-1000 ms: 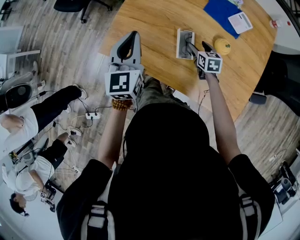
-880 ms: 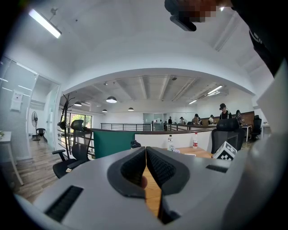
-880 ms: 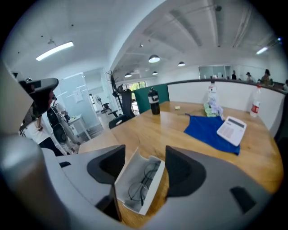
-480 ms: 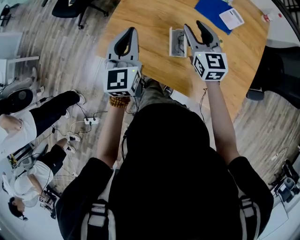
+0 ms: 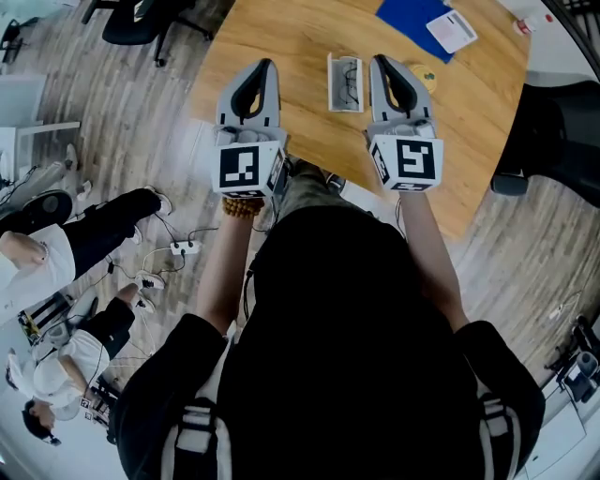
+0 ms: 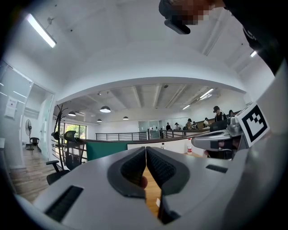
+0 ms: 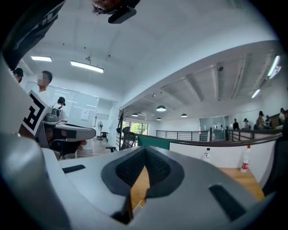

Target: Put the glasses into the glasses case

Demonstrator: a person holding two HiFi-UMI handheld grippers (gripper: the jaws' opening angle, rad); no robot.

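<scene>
Already glasses [image 5: 349, 81] in glasses case [image 5: 332, 96], left gripper [image 5: 265, 64], right gripper [image 5: 380, 59] flanking (fingers [image 6: 133, 167] together)

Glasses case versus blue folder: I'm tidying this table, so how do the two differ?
The glasses case is pale grey; the blue folder is deep blue. The case lies open with glasses inside; the folder carries a white card on top. The case sits nearer the table's near edge; the folder lies farther back. Both rest flat on the wooden table.
</scene>
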